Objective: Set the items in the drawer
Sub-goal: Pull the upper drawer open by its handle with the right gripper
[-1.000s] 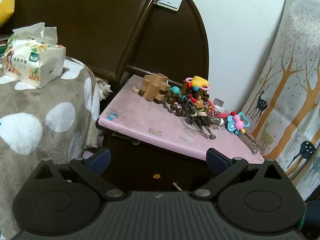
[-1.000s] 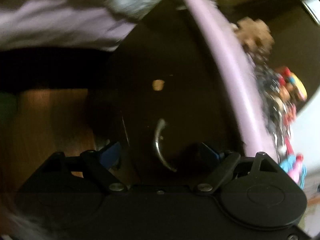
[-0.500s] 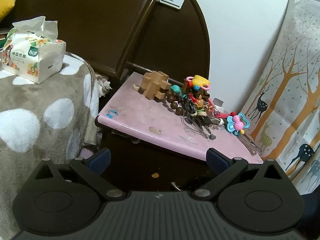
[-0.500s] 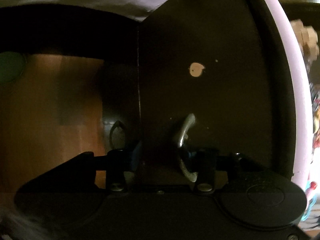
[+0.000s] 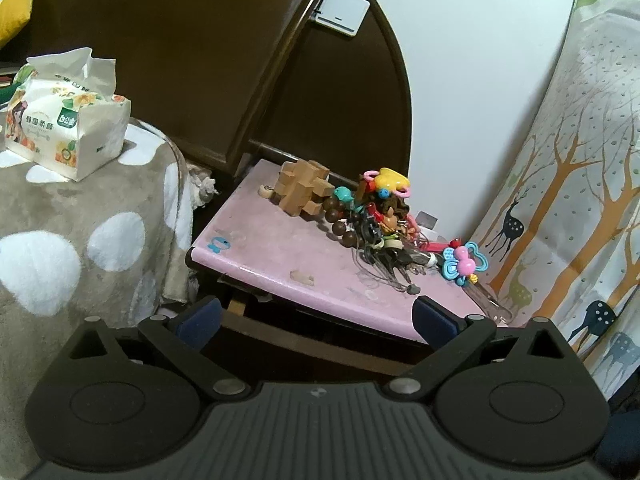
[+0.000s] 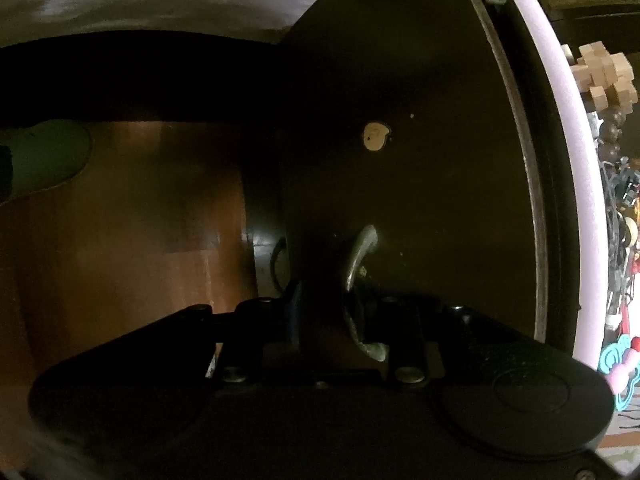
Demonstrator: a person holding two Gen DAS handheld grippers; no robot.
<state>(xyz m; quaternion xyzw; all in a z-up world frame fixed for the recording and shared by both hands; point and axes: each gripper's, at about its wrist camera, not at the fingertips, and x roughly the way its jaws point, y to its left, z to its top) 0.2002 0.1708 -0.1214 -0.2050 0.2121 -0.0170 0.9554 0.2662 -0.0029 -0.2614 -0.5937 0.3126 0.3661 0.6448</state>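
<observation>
A pink-topped nightstand [image 5: 280, 256] carries a wooden block puzzle [image 5: 304, 192], dark wooden beads [image 5: 340, 224], a tangle of keyrings and toys [image 5: 384, 216] and a blue and pink butterfly toy [image 5: 464, 264]. My left gripper [image 5: 316, 320] is open and empty, hovering in front of the nightstand. In the right wrist view the dark drawer front [image 6: 420, 184] fills the frame, rolled sideways. My right gripper [image 6: 336, 316] is shut on the metal drawer handle [image 6: 358, 288]. A gap shows along the drawer's top edge [image 5: 320, 332] under the pink top.
A bed with a grey spotted blanket [image 5: 80, 248] lies to the left, with a tissue pack [image 5: 64, 128] on it. A dark headboard [image 5: 200, 60] stands behind. A tree-and-deer curtain [image 5: 568, 208] hangs on the right. Brown wood floor [image 6: 140, 220] shows beside the nightstand.
My right gripper moved in and closed on the drawer handle. The drawer front has come forward a little. My left gripper rose slightly and stayed open.
</observation>
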